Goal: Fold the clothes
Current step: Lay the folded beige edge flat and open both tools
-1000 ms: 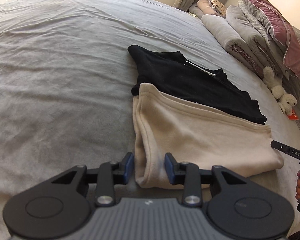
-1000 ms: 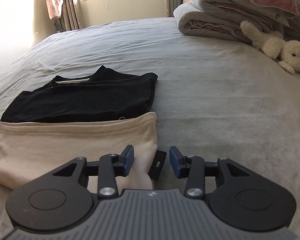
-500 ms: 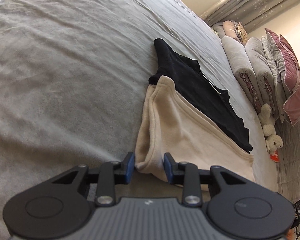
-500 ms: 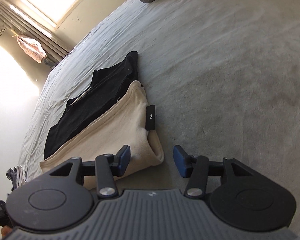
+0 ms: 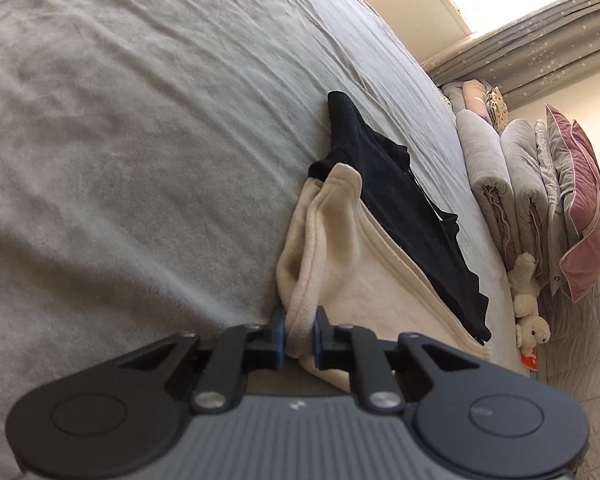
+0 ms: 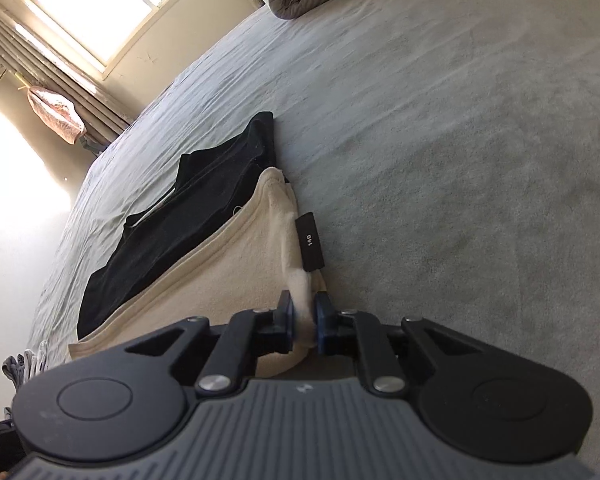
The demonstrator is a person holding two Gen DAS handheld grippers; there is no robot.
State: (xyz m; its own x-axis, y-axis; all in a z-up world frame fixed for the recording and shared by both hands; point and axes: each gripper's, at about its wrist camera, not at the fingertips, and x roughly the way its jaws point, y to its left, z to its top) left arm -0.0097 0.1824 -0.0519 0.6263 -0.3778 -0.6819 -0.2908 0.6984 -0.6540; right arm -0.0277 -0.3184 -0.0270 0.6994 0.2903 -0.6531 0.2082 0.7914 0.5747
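A folded cream fleece garment point(image 5: 352, 276) lies on the grey bed, partly over a black garment point(image 5: 384, 184). My left gripper point(image 5: 299, 334) is shut on the cream garment's near left corner. In the right wrist view my right gripper point(image 6: 303, 322) is shut on the near right corner of the cream garment point(image 6: 220, 276), just below its black size tag point(image 6: 310, 246). The black garment point(image 6: 196, 200) lies beyond it. Both views are tilted.
Grey bed cover point(image 5: 140, 120) stretches wide to the left. Rolled quilts point(image 5: 512, 184), a pink pillow point(image 5: 580, 216) and a plush toy point(image 5: 530, 316) line the headboard side. A window point(image 6: 96, 12) and curtains stand beyond the bed.
Both grippers rolled sideways, moved onto the near corners of the cream garment and closed on them; they were open a second ago.
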